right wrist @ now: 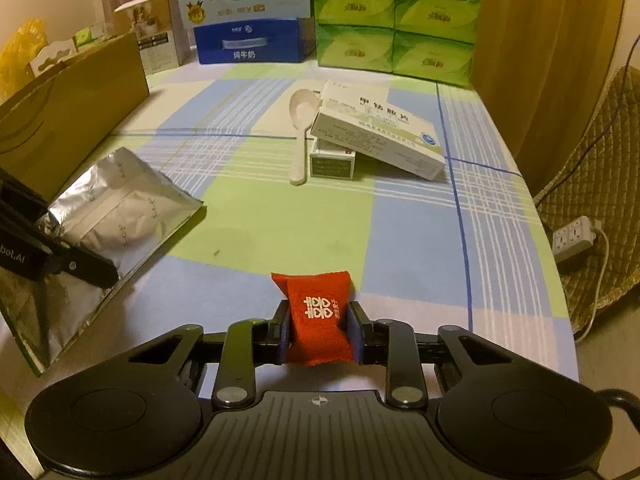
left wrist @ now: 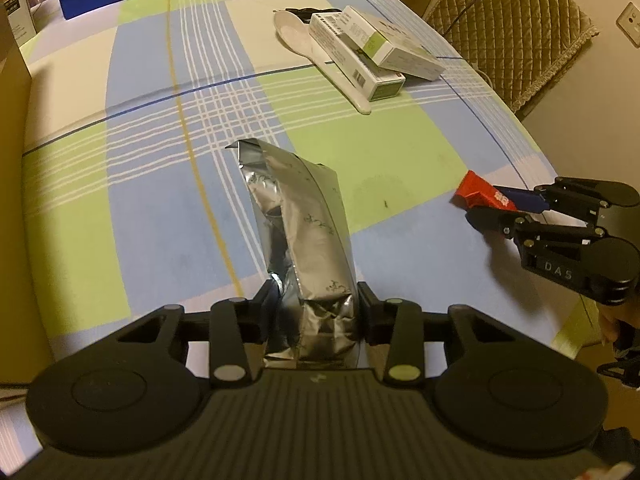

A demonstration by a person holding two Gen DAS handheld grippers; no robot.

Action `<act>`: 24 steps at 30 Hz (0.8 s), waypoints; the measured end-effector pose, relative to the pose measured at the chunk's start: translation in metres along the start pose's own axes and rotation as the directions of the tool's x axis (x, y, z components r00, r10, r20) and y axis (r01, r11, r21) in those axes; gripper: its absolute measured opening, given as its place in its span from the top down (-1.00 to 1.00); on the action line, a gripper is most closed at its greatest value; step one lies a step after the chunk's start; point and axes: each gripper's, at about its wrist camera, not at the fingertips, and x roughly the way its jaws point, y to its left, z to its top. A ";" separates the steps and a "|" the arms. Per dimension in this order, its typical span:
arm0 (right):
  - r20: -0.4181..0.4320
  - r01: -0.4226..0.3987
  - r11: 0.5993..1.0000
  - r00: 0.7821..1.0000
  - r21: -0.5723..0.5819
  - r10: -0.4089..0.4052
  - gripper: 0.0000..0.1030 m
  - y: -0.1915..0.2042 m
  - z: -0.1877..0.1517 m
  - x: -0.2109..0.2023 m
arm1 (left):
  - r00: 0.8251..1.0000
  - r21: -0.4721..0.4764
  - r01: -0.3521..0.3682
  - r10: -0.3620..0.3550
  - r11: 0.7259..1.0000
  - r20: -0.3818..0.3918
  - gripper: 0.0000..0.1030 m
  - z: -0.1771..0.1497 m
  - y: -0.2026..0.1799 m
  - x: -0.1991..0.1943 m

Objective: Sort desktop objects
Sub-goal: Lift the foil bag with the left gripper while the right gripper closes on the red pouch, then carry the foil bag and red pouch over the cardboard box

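A silver foil pouch (left wrist: 308,236) stands upright between the fingers of my left gripper (left wrist: 318,308), whose pads press its lower sides, so the gripper is shut on it. In the right wrist view the same pouch (right wrist: 120,208) leans at the left, over the checked tablecloth (right wrist: 400,232). My right gripper (right wrist: 320,328) is shut on a small red packet (right wrist: 320,312) with white print, held near the table's front edge. From the left wrist view that packet (left wrist: 476,194) sticks out of the right gripper (left wrist: 486,206) at the far right.
A white spoon (right wrist: 300,136) and two stacked medicine boxes (right wrist: 376,132) lie at mid-table. At the back stand a blue milk carton (right wrist: 248,44) and green tissue packs (right wrist: 396,20), with a brown cardboard box (right wrist: 68,108) to the left. A power strip (right wrist: 572,238) lies off the right edge.
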 end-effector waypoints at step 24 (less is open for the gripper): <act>0.123 -0.050 0.999 0.991 -0.013 0.051 0.51 0.047 0.050 -0.069 | 0.996 0.002 -0.013 0.013 1.000 0.091 0.32 0.000 -0.001 -0.084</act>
